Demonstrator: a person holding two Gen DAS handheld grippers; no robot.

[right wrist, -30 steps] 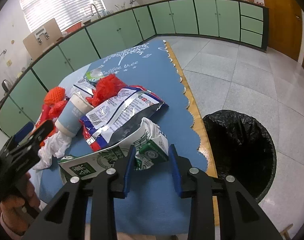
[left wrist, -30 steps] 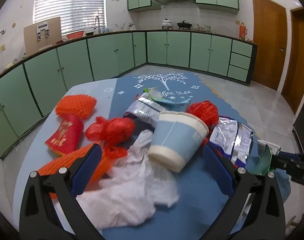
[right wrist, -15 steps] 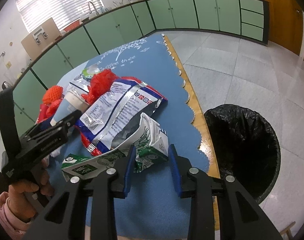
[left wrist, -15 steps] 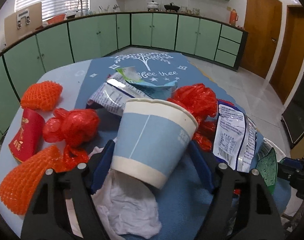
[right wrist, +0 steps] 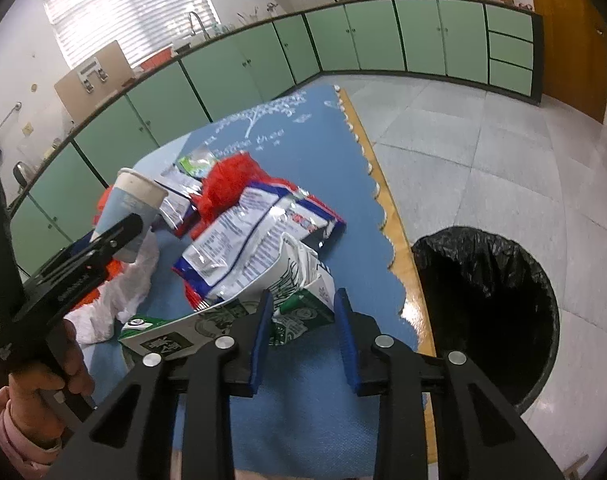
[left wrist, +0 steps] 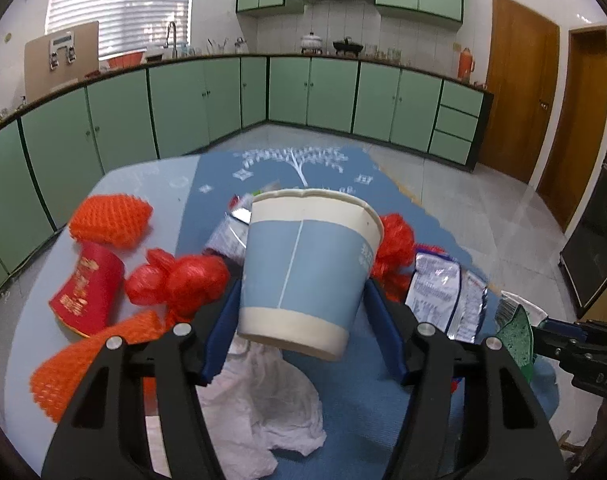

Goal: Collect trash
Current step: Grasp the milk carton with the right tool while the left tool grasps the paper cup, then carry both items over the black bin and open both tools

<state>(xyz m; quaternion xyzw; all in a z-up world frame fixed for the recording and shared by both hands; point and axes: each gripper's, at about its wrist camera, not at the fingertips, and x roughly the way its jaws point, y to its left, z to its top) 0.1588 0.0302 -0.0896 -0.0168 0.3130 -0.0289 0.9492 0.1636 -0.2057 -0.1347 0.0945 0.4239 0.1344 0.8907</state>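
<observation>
Closing round the paper cup (left wrist: 307, 272), the left gripper (left wrist: 303, 320) has just clamped it and tipped it off the desk (right wrist: 303, 380); the right gripper (right wrist: 301, 326) pinches the green milk carton (right wrist: 239, 316). Both look ready for the black-lined bin (right wrist: 487, 300).

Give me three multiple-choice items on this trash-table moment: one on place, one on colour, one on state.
1. Where is the bin with the black liner?
A. on the floor beside the table's edge
B. on the kitchen counter
C. on the table among the trash

2. What colour is the band on the paper cup?
A. green
B. light blue
C. yellow

3. What is the left hand-held gripper doing?
A. hanging open over bare floor
B. clamped on the white tissue
C. closed on the paper cup

Answers:
1 A: the right wrist view shows it standing on the floor tiles just past the scalloped edge of the blue table mat.
2 B: a light blue band runs between the cup's white rim and white base.
3 C: its jaws have just been closing, and both blue pads now press the cup's sides, with the cup tilted up off the white tissue.
</observation>
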